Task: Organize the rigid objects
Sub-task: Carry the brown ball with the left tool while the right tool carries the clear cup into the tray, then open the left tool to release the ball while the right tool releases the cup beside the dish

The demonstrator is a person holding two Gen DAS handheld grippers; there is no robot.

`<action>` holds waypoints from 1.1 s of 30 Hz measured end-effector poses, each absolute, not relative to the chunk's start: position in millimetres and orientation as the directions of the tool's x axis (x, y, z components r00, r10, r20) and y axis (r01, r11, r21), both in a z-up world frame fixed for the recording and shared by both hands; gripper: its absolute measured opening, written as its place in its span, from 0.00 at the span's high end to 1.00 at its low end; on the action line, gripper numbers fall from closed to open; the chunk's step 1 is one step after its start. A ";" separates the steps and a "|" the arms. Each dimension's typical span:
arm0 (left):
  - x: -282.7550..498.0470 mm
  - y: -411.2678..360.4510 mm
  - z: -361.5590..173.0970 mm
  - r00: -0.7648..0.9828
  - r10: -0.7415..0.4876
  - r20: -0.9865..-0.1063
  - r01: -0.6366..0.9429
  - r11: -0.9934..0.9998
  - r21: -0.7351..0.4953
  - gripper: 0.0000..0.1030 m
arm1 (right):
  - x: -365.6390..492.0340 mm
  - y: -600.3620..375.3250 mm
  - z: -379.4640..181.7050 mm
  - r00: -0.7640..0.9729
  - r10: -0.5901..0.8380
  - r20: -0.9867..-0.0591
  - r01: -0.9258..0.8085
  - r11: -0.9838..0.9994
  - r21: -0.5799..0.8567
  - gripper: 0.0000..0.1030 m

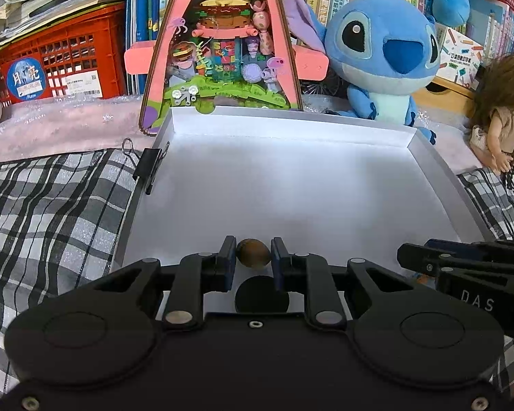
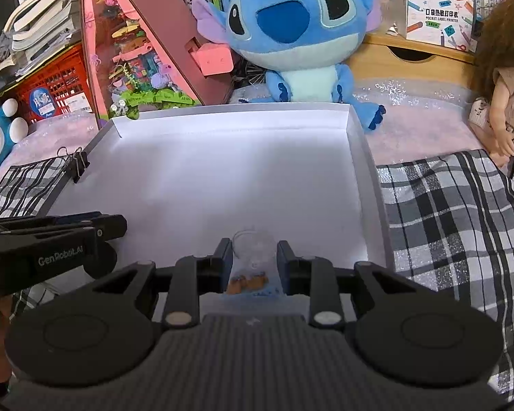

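left gripper [image 1: 253, 257] clamping brown nut [image 1: 253, 252] over white tray [image 1: 438, 167] near edge | right gripper [image 2: 253, 257] pinching clear cup [image 2: 253, 250] there too

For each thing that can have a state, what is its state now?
left gripper: shut on a brown oval nut, above the tray.
right gripper: shut on a clear plastic cup.
white tray: open; nothing seen on its floor.
black binder clip: clamped on the tray's left rim.
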State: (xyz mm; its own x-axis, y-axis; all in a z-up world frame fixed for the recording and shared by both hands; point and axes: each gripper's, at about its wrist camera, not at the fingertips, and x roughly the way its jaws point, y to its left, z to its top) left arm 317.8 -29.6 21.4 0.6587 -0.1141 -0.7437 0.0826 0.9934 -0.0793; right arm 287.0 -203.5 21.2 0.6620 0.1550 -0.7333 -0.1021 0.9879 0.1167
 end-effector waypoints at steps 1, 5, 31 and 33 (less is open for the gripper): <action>317.7 -30.2 21.2 0.659 -0.113 -0.744 0.085 0.994 -0.075 0.81 | 287.1 -203.5 21.1 0.662 0.155 -0.733 -0.103 0.988 0.116 0.68; 317.0 -31.7 20.8 0.663 -0.108 -0.741 0.091 0.994 -0.064 0.80 | 286.9 -203.7 21.0 0.662 0.155 -0.733 -0.102 0.988 0.116 0.68; 284.1 -24.1 48.3 0.721 -0.141 -0.678 0.127 0.989 -0.071 0.55 | 261.7 -221.7 36.7 0.714 0.196 -0.673 -0.096 0.978 0.184 0.38; 273.6 -24.0 53.9 0.734 -0.151 -0.662 0.146 0.987 -0.064 0.52 | 253.9 -224.6 40.1 0.724 0.209 -0.657 -0.105 0.975 0.194 0.36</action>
State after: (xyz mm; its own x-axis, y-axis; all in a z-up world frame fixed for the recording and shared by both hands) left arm 273.6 -24.0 53.9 0.7342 -0.1511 -0.6619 0.1458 0.9873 -0.0637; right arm 253.9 -224.6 40.1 0.7244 0.2086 -0.6570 -0.1051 0.9754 0.1938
